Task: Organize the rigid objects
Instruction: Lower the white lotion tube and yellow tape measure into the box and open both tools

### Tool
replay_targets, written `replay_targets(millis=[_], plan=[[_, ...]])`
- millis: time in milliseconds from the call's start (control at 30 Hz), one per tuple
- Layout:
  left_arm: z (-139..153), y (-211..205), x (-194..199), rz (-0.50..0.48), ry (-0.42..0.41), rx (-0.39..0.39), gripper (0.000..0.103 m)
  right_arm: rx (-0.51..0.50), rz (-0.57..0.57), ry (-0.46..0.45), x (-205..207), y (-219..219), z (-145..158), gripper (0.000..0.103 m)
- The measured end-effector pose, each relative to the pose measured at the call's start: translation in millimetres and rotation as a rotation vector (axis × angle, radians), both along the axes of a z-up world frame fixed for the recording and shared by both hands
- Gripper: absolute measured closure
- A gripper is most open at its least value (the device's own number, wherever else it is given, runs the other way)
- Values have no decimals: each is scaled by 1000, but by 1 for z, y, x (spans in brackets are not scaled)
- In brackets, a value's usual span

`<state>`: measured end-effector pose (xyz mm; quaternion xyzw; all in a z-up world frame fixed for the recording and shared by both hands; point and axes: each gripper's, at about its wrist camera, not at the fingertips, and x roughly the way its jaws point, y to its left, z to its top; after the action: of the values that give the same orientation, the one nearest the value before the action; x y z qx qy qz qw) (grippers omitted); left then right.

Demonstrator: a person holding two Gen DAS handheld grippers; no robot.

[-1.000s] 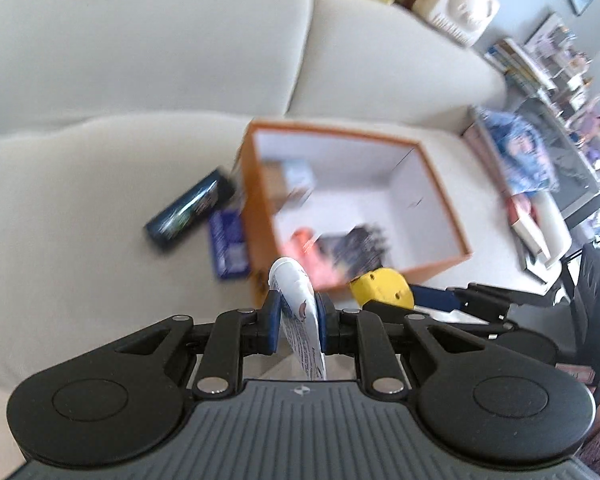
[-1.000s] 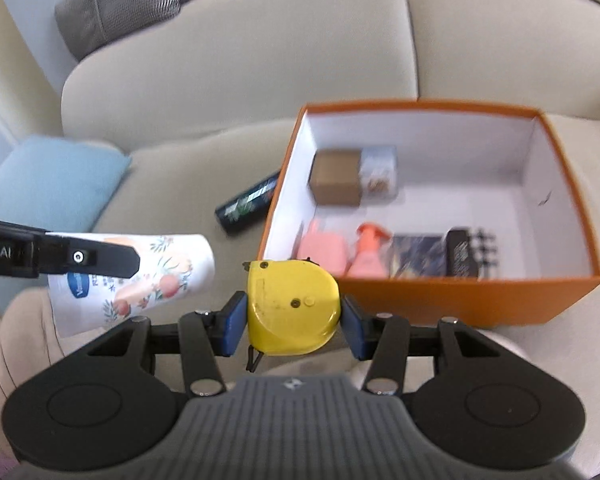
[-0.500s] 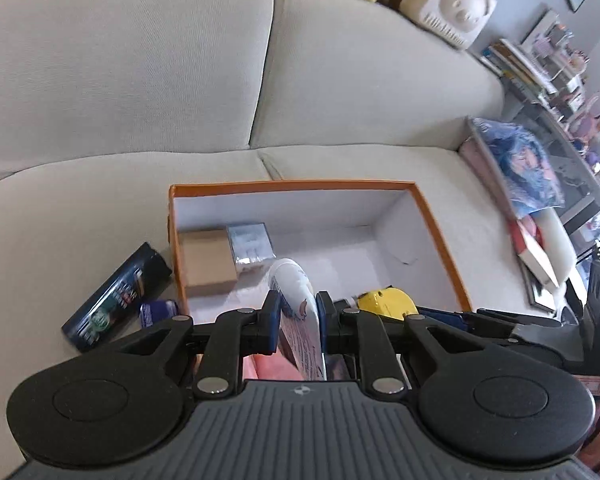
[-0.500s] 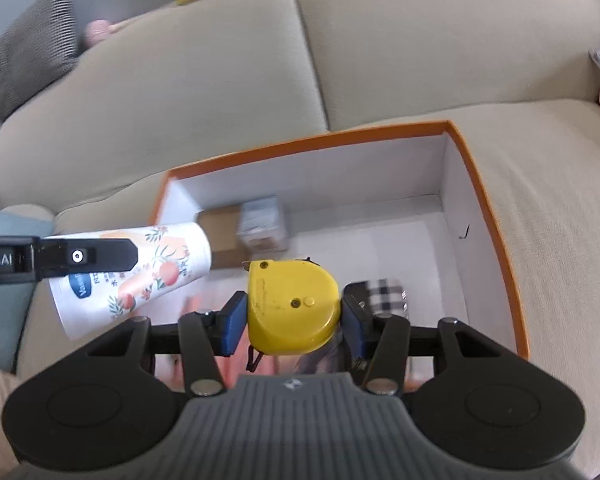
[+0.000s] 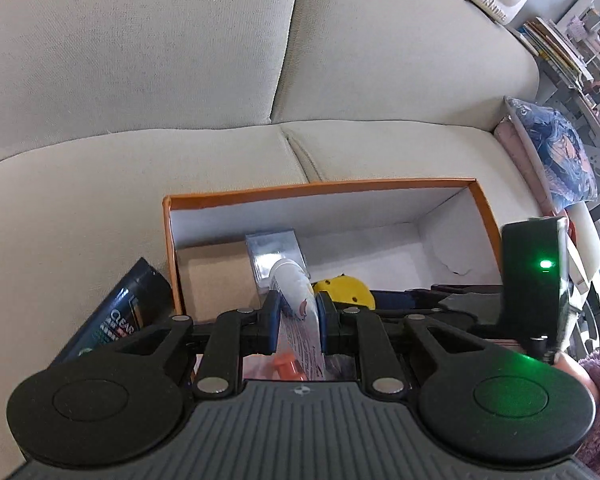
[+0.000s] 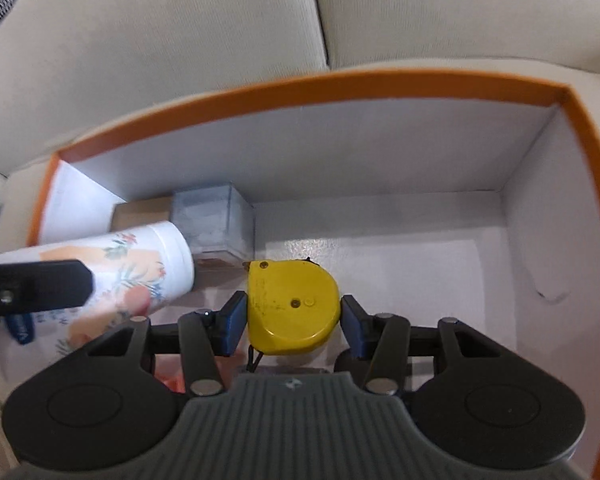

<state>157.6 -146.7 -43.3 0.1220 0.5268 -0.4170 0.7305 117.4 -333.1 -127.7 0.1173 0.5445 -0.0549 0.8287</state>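
Left wrist view: left gripper closed on a white printed tube, pads pinching its flattened body edge-on, cap end forward, held above the near part of the orange box on the sofa. A brown carton and a silvery box sit in the far-left corner; a dark bottle lies outside the left wall. Judged: tube is light and squashy, so grip mid-body, gently (hard squeeze could push at the cap). Right wrist view: right gripper clamped on a yellow tape measure, pads on its two opposite sides, the flat face toward the camera, held over the box floor; whether it touches the floor I cannot tell. Judged: hard plastic case, fairly heavy for its size, smooth; its sides suit the pads and it should tolerate a short drop. Tube visible at left, just beside it, not touching.
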Motion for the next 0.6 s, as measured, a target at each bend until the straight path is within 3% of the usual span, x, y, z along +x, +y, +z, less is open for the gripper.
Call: replay_targets(millis=[333,533,600], plan=[[0,-11,3,-15,17,-21,83,35,-26,66,9,-6,-15,50],[0,-21,-3,-40,20,-40,83,38,-27,28,-6,-17,5,51],[-1,-30,-5,-84,20,-55,83,26,-28,14,-11,-20,13,57]])
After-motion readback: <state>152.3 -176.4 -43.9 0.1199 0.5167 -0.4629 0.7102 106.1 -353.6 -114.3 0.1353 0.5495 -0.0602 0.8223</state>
